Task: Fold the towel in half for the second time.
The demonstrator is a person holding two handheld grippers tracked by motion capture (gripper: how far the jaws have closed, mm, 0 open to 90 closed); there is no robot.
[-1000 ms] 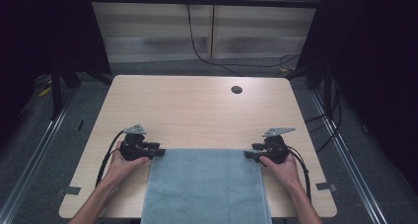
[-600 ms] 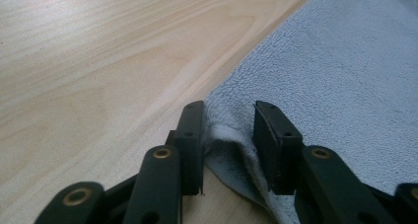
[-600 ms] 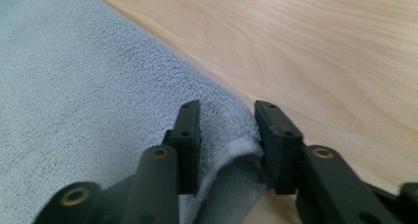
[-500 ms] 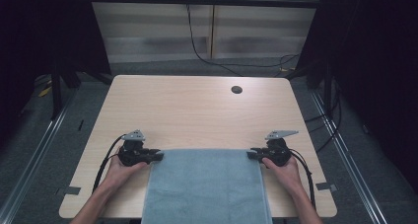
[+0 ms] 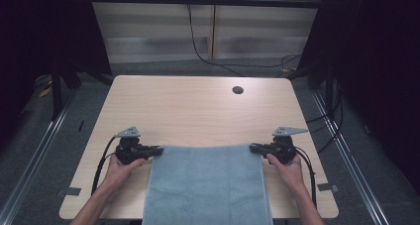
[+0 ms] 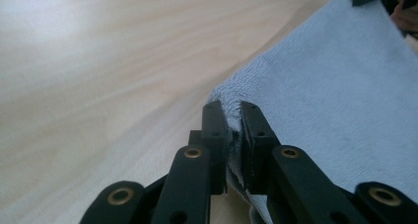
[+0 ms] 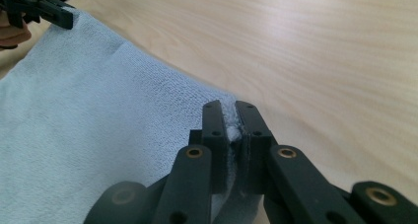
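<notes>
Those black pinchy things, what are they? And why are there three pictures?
They are grippers, tools with two black jaws that a person squeezes by hand. One picture comes from a camera up high, looking down on the wooden table. There you see the left gripper and the right gripper, each in one hand. The other two pictures come from little cameras riding on the grippers, looking along their jaws. A light blue towel lies on the near part of the table. Both pairs of jaws have just been closing, and each now pinches a far corner of the towel: the left one, the right one.
</notes>
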